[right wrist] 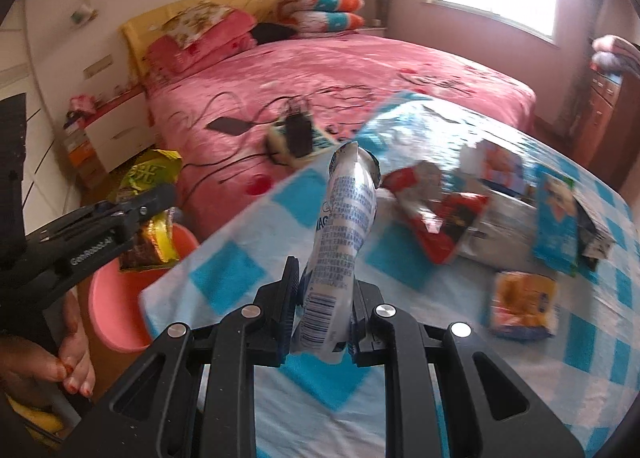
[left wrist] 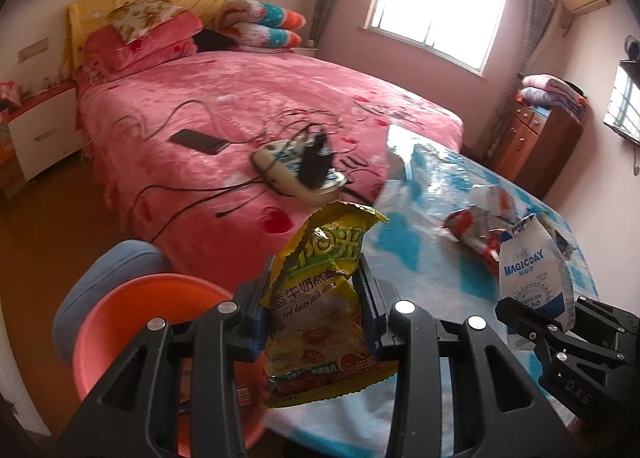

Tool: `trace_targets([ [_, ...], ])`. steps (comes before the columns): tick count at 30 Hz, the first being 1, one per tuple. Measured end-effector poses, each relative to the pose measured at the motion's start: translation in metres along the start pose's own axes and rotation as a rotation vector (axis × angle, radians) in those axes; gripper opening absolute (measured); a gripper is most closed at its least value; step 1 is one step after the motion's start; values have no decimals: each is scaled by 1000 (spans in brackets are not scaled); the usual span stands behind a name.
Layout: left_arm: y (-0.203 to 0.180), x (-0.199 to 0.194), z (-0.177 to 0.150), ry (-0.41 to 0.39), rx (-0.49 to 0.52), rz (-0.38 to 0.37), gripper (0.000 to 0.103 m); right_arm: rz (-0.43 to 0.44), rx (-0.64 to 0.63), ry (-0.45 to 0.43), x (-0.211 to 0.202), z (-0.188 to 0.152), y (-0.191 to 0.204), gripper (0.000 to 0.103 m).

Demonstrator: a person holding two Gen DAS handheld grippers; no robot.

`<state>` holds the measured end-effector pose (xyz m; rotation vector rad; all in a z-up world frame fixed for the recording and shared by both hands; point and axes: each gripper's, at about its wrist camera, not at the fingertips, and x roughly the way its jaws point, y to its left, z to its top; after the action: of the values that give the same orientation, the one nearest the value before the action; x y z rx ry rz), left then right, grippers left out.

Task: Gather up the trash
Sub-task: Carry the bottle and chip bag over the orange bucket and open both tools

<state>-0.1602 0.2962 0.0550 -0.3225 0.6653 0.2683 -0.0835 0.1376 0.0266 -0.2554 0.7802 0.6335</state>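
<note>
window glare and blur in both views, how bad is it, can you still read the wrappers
Left wrist: window blown out white; yellow wrapper in the left gripper stays sharp, "MAGICDAY" legible on the white pouch. Right wrist: wrappers on the checked tablecloth smear with motion blur; fisheye bends the edges.

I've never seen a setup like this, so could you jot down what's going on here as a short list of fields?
place: bedroom, table with blue-checked cloth beside a pink bed
left gripper: shut on a yellow snack bag
right gripper: shut on a white MAGICDAY pouch
bin: orange basin by the table edge, below the left gripper
trash on the table: red wrapper, blue packet, orange packet
on the bed: power strip, phone, cables
</note>
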Motion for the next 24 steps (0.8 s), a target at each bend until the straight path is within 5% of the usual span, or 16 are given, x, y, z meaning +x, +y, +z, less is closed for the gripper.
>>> trace_targets([
  [24, 116, 18, -40, 106, -137, 194, 39, 240, -242, 133, 67, 1, 141, 22],
])
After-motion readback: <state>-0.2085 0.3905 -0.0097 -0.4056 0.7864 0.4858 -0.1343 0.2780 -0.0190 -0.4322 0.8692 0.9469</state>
